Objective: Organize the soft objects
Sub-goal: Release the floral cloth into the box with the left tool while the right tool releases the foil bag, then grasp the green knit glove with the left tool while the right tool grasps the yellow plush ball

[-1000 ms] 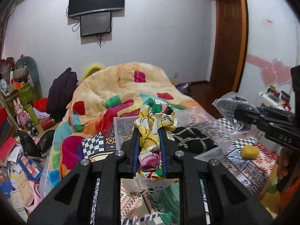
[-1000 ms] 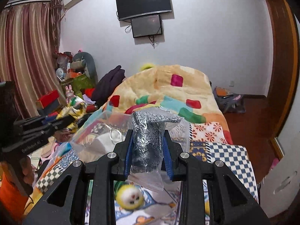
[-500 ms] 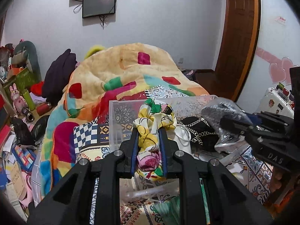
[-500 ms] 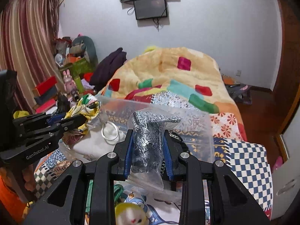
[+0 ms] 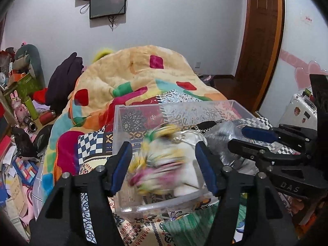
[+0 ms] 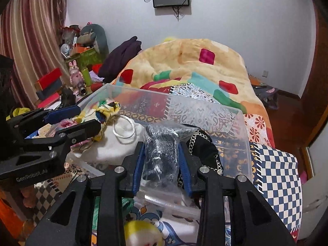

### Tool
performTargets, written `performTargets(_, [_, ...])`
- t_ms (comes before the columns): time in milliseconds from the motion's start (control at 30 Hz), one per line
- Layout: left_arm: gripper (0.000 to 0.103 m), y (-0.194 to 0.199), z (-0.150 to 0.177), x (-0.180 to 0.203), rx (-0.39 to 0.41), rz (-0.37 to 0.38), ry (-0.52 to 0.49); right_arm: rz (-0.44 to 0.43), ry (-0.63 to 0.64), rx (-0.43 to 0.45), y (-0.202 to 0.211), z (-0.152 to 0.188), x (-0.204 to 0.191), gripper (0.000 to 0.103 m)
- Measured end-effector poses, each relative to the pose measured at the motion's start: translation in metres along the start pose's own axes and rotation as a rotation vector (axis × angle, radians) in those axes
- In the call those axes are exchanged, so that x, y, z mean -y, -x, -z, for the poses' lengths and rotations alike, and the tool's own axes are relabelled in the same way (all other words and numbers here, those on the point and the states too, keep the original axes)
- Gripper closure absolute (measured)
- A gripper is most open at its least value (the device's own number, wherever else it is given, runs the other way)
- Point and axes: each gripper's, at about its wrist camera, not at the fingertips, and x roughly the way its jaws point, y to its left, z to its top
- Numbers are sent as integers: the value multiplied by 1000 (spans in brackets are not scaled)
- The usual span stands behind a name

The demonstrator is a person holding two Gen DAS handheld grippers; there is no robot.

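A clear plastic box (image 5: 121, 121) sits on the bed; it also shows in the right wrist view (image 6: 244, 131). My left gripper (image 5: 163, 153) is open over the box. A yellow, green and pink floral cloth (image 5: 160, 168) drops between its fingers, blurred; in the right wrist view the cloth (image 6: 106, 108) lies in the box beside the left gripper (image 6: 82, 119). A white drawstring pouch (image 6: 116, 141) and a black item with chain trim (image 6: 203, 143) lie in the box. My right gripper (image 6: 162, 155) is shut on a grey item in a clear bag (image 6: 162, 143) over the box.
A colourful quilt (image 5: 133, 78) is heaped behind the box. A yellow plush ball (image 6: 141, 233) and green cloth (image 5: 190, 223) lie on the patterned bedspread in front. Clutter, boxes and toys fill the left side (image 5: 18, 106). A wooden door (image 5: 262, 41) stands at right.
My left gripper has opened and let go of the floral cloth, which falls into the box. Both grippers have moved forward and lower over the box. The right gripper still holds the bagged item.
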Motion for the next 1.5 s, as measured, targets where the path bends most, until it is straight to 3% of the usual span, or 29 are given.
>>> performTargets(100, [36, 7, -1, 2, 10, 7, -4, 15, -1, 40, 12, -1, 1, 52])
performTargets(267, [31, 25, -1, 5, 42, 22, -10, 14, -9, 91, 35, -4, 3, 52])
performTargets(367, [22, 38, 0, 7, 64, 37, -12, 4, -22, 116, 49, -3, 5, 49])
performTargets(433, [15, 47, 3, 9, 75, 46, -15, -1, -24, 137, 57, -2, 5, 40])
performTargets(567, [9, 59, 12, 11, 76, 55, -24, 1, -12, 158, 70, 7, 3, 36])
performTargets(867, [7, 50, 42, 15, -31, 98, -5, -22, -14, 71, 57, 38, -3, 36])
performTargets(1100, [7, 32, 67, 20, -108, 88, -3, -33, -45, -11, 39, 62, -1, 36])
performTargets(1167, [10, 29, 71, 19, -123, 92, 7, -34, -49, -29, 35, 66, -1, 36])
performTargets(1233, [23, 25, 75, 18, -140, 100, 11, -44, -52, -44, 32, 68, 0, 36])
performTargets(1500, [53, 12, 85, 18, -185, 134, 21, -78, -71, -80, 24, 76, -1, 43])
